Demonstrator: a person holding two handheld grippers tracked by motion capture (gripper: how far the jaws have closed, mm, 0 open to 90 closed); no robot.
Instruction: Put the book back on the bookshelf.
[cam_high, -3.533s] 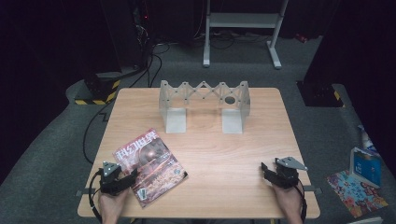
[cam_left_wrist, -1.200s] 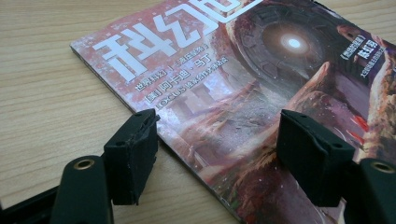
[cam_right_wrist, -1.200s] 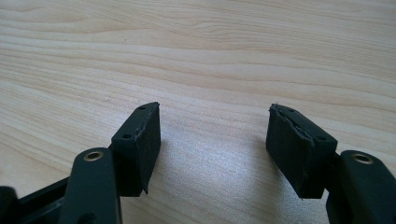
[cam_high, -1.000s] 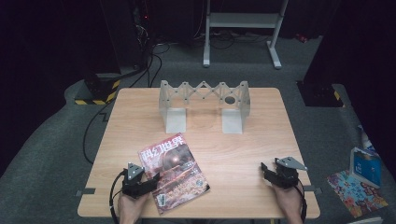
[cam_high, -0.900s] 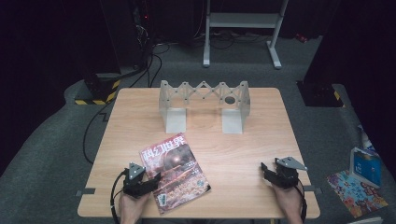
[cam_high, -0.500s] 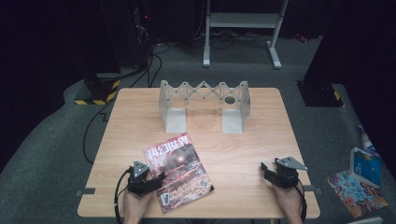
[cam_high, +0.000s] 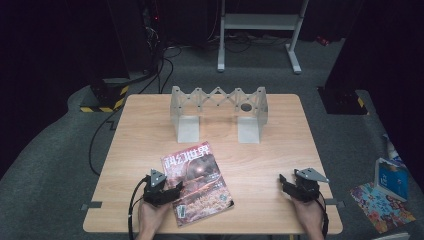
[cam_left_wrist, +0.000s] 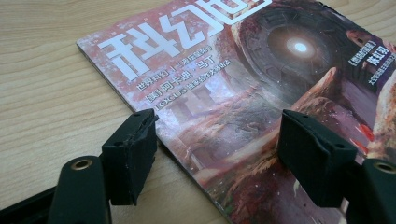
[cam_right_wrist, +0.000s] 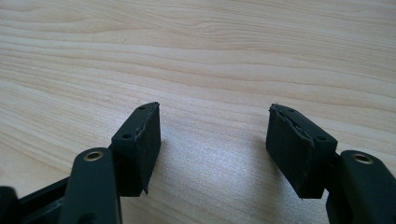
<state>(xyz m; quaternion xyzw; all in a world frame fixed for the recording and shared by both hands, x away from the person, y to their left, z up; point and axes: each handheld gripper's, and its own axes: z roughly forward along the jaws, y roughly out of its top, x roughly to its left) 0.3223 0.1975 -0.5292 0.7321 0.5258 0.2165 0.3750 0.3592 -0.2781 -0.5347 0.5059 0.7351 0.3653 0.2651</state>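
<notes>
- Your left gripper (cam_left_wrist: 217, 140) is sitting at the magazine (cam_high: 197, 181) with its jaws spread apart; one jaw is lying off the magazine's spine edge on the table (cam_high: 280, 135), the other over the cover (whether it is touching, you cannot tell)
- The magazine is lying flat near the table's front edge, cover up
- Your right gripper (cam_right_wrist: 212, 140) is resting with its jaws apart over bare wood, well apart from the magazine

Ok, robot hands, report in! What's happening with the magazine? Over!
Left gripper open, jaws straddling the magazine edge. Right gripper open over bare table. Magazine flat; grey rack stands apart behind it.
</notes>
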